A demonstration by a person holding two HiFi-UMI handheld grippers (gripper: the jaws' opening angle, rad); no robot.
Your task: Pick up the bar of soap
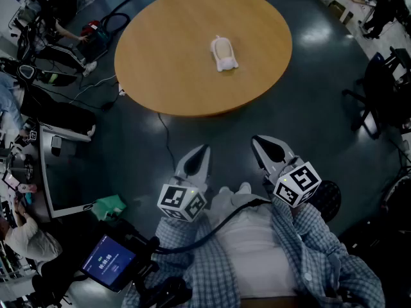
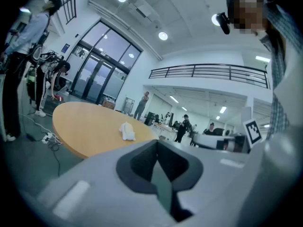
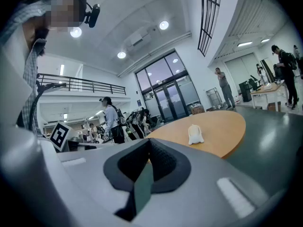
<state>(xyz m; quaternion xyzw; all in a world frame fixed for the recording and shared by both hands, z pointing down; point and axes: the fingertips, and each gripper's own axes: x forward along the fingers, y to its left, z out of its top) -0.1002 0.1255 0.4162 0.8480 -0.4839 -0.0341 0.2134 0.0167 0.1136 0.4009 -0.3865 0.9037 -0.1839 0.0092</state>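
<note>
The bar of soap [image 1: 223, 54] is a pale, lumpy white piece lying near the middle of a round wooden table [image 1: 168, 63]. It also shows small and far off in the left gripper view as the soap [image 2: 127, 131] and in the right gripper view as the soap [image 3: 195, 134]. Both grippers hang close to the person's body, well short of the table's near edge. My left gripper [image 1: 203, 149] is shut with nothing in it. My right gripper [image 1: 257, 140] is also shut and empty. Each gripper's dark pads meet in its own view.
Cables [image 1: 96, 85] trail over the dark floor left of the table. Desks and equipment [image 1: 58, 140] crowd the left side, and a small lit screen [image 1: 108, 262] sits at the lower left. Dark chairs [image 1: 379, 88] stand at the right. Several people stand in the hall beyond.
</note>
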